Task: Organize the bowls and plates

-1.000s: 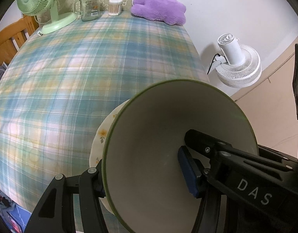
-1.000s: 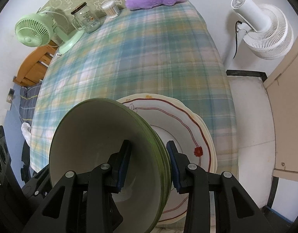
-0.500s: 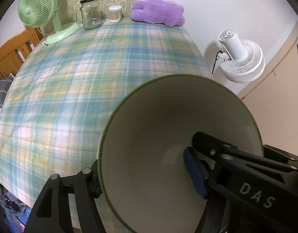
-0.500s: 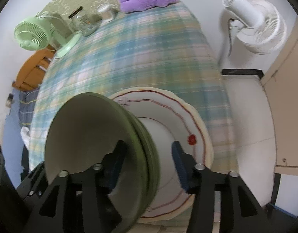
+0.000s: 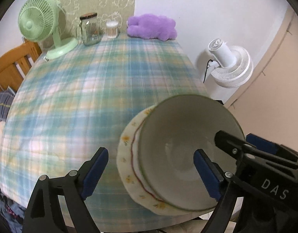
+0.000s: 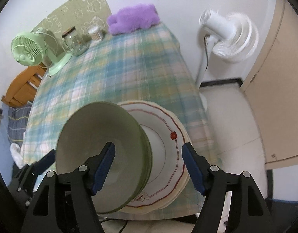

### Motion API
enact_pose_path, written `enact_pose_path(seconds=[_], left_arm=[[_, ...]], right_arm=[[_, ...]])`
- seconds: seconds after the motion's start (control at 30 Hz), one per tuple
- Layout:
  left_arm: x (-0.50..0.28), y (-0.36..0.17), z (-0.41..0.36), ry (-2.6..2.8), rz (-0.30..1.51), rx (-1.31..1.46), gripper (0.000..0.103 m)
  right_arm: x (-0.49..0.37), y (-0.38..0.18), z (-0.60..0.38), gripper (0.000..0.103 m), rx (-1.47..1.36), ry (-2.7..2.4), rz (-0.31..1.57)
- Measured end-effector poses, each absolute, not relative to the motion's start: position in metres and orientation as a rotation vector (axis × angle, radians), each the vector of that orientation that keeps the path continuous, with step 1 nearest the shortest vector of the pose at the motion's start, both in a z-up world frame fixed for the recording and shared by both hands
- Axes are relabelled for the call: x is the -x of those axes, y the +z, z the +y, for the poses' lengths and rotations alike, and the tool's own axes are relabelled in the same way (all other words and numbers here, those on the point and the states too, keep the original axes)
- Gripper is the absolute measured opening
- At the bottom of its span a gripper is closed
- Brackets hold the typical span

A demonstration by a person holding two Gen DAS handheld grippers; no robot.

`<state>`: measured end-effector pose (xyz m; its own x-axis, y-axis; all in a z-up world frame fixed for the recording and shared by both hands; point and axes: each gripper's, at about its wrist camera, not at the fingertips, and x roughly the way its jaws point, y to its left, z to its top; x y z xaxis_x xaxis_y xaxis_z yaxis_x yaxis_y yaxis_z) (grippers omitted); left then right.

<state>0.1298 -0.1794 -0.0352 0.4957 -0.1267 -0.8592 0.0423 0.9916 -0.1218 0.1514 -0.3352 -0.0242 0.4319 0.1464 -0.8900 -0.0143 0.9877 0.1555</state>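
A stack of green-rimmed bowls [image 5: 180, 153] sits on a stack of white plates [image 5: 129, 167] with a red wavy line, at the near right corner of the plaid table. The bowls [image 6: 98, 147] and plates [image 6: 168, 155] also show in the right wrist view. My left gripper [image 5: 151, 172] is open, its jaws spread on either side of the near rim of plates and bowls, touching nothing. My right gripper [image 6: 149, 167] is open, its jaws spread on either side of the bowls' rim.
At the table's far edge stand a green desk fan [image 5: 42, 25], a glass jar [image 5: 89, 29], a cotton swab tub [image 5: 112, 29] and a purple plush [image 5: 152, 27]. A white floor fan [image 5: 228, 66] stands right of the table. A wooden chair [image 5: 11, 66] is at the left.
Both grippers have opened and let go of the bowls, which now rest on the plates. Both grippers have pulled back a little.
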Motion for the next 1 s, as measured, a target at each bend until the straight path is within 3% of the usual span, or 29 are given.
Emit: enact_pose_path(seconds=[0.47, 0.67, 0.73, 1.0], left_arm=[[-0.109, 0.002, -0.081, -0.156, 0.862, -0.022, 0.093], [-0.084, 0.013, -0.040, -0.091, 0.745, -0.047, 0.093], [-0.073, 0.014, -0.026, -0.057, 0.701, -0.041, 0.098], [-0.034, 0.000, 0.017, 0.045, 0.656, 0.036, 0.098]], right_arm=[[-0.113, 0.016, -0.241, 0.075, -0.059, -0.067, 0.952], [-0.096, 0.022, -0.202, 0.079, -0.072, -0.056, 0.881], [-0.089, 0.024, -0.190, 0.081, -0.063, -0.054, 0.850], [-0.052, 0.016, -0.166, 0.084, -0.046, -0.022, 0.763]])
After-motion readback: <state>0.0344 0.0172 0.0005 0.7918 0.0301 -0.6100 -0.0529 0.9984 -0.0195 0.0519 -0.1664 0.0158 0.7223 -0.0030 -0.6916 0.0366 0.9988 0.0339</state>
